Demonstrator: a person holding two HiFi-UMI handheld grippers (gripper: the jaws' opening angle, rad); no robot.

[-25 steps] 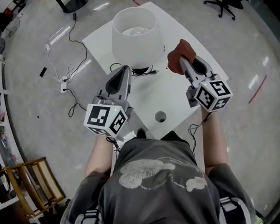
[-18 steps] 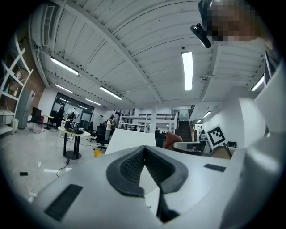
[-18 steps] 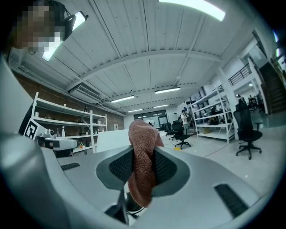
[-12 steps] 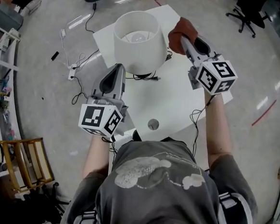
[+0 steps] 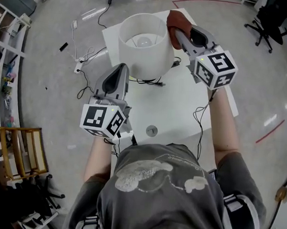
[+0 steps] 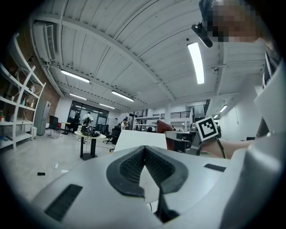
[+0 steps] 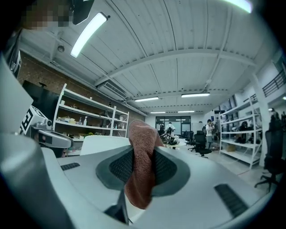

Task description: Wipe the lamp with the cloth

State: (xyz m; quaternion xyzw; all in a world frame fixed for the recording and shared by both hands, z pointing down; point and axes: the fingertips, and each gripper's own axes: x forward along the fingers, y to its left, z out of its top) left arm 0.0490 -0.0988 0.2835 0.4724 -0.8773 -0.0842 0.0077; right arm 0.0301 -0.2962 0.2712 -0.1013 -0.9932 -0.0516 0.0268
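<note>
one black cable (image 5: 153, 81) snakes out from under the lamp (image 5: 144, 47) on the white table (image 5: 184, 105). left gripper (image 5: 121, 69) sits beside the lamp, jaws pressed together, empty. right gripper (image 5: 179, 35) pinches the red-brown cloth (image 5: 178, 20), just beside the lamp's top rim.

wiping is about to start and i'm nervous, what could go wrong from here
1. The cloth is pinched in the right gripper by a narrow fold, so dragging it may pull it out.
2. It is high up at the rim of the lamp, and the left gripper is shut on nothing, so a sideways push could tip it.
3. The cord at the base might snag.
</note>
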